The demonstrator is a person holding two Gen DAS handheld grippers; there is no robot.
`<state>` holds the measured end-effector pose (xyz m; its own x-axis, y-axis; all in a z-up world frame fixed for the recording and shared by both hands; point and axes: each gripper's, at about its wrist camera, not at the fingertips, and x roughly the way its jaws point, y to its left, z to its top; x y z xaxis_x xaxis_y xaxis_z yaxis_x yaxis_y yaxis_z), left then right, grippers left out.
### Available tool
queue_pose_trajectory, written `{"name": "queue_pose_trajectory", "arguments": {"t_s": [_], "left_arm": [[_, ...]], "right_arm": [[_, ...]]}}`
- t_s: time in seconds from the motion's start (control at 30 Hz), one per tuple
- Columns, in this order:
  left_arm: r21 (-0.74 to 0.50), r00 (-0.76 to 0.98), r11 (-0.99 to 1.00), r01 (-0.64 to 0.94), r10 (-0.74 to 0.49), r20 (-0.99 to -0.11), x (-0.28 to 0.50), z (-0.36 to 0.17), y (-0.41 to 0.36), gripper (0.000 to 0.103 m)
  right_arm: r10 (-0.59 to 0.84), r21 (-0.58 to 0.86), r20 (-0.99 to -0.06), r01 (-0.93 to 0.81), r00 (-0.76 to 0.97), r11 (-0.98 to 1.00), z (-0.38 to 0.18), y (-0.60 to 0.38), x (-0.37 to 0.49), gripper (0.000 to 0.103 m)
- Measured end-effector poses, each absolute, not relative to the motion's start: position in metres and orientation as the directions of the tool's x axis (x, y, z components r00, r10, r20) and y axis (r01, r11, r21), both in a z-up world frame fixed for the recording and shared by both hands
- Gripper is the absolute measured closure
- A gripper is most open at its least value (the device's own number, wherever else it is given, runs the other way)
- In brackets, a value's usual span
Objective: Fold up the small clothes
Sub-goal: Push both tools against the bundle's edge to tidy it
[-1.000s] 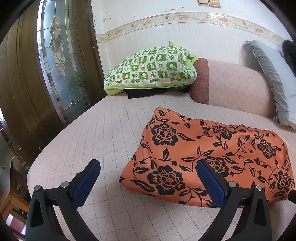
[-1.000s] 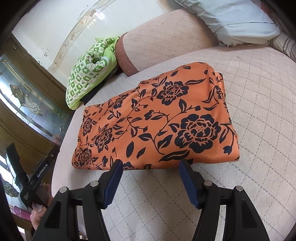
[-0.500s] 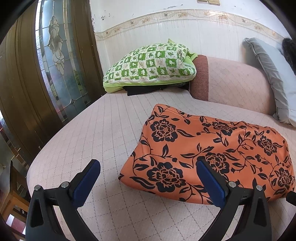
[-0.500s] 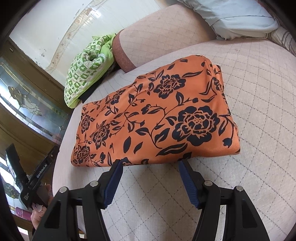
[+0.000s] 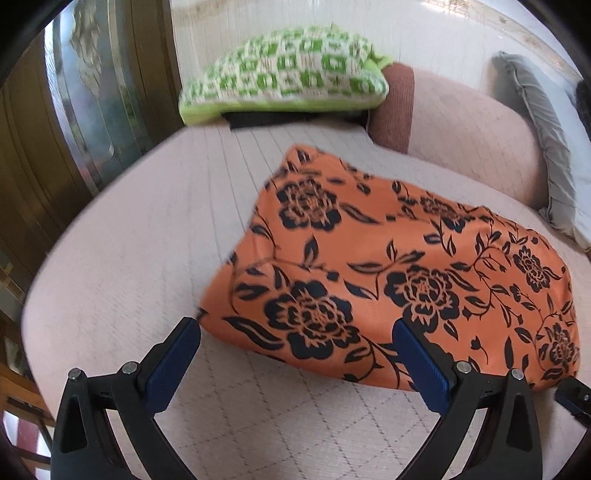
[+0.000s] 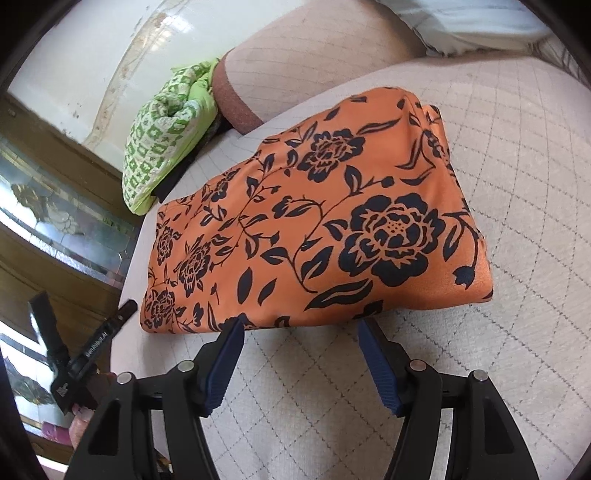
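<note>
You're over a big pink quilted sofa (image 5: 122, 266) w/ a diamond stitch pattern; its backrest (image 5: 469, 129) runs along a white wall (image 5: 424, 33), w/ a dark wood & stained-glass door (image 5: 74, 110) on the left side of the left cam. A green-and-white checked cushion (image 5: 284, 70) sits at the far end of the seat on something dark, just beside the brown end of the backrest. A grey pillow (image 5: 543, 136) leans at the far right.

The orange cloth (image 5: 388, 273) w/ black flowers lies folded flat on the seat, a long rectangle. In the left cam its long axis runs from near-left to right, roughly along the backrest; in the right cam (image 6: 314, 221) it stretches from the near right corner away to the left, toward the cushion.

Your left tool (image 5: 295, 339) is spread wide, its blue pads either side of the cloth's near-left corner, gripping nothing. Your right tool (image 6: 299, 332) is also apart, pads right at the cloth's near edge; contact can't be told.
</note>
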<state>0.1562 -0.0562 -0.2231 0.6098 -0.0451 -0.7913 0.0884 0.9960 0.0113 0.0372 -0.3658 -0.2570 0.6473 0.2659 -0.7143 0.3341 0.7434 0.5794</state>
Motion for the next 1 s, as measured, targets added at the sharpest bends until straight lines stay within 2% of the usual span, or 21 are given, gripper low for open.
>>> {"name": "queue_pose_trajectory", "arguments": {"t_s": [0.13, 0.2, 0.3, 0.43, 0.57, 0.8, 0.9, 1.0], "left_arm": [[-0.079, 0.529, 0.994, 0.080, -0.110, -0.841, 0.172, -0.237, -0.052, 0.000], [-0.087, 0.523, 0.995, 0.056, -0.103, -0.846, 0.177, -0.240, -0.050, 0.000], [-0.044, 0.570, 0.998, 0.040, -0.059, -0.819, 0.180, -0.233, -0.054, 0.000], [0.054, 0.638, 0.996, 0.067, -0.001, -0.770, 0.177, -0.224, -0.074, 0.000], [0.052, 0.617, 0.995, 0.082, -0.010, -0.787, 0.183, -0.230, -0.083, 0.000], [0.076, 0.631, 0.995, 0.066, 0.018, -0.776, 0.192, -0.232, -0.086, 0.000], [0.084, 0.637, 0.995, 0.061, 0.026, -0.770, 0.191, -0.231, -0.085, 0.000], [0.086, 0.644, 0.995, 0.058, 0.028, -0.764, 0.192, -0.230, -0.086, 0.000]], "right_arm": [[0.340, 0.659, -0.685, 0.349, 0.645, 0.666, -0.268, -0.380, 0.041, 0.032], [0.351, 0.680, -0.682, 0.378, 0.642, 0.628, -0.275, -0.387, 0.043, 0.031], [0.362, 0.706, -0.670, 0.407, 0.648, 0.580, -0.280, -0.398, 0.046, 0.031], [0.302, 0.655, -0.659, 0.328, 0.689, 0.680, -0.254, -0.390, 0.051, 0.030], [0.268, 0.590, -0.648, 0.247, 0.713, 0.769, -0.237, -0.375, 0.057, 0.030], [0.299, 0.640, -0.636, 0.269, 0.712, 0.720, -0.244, -0.398, 0.057, 0.030], [0.348, 0.657, -0.646, 0.264, 0.679, 0.706, -0.246, -0.400, 0.057, 0.030], [0.488, 0.705, -0.624, 0.170, 0.610, 0.689, -0.247, -0.393, 0.060, 0.030]]}}
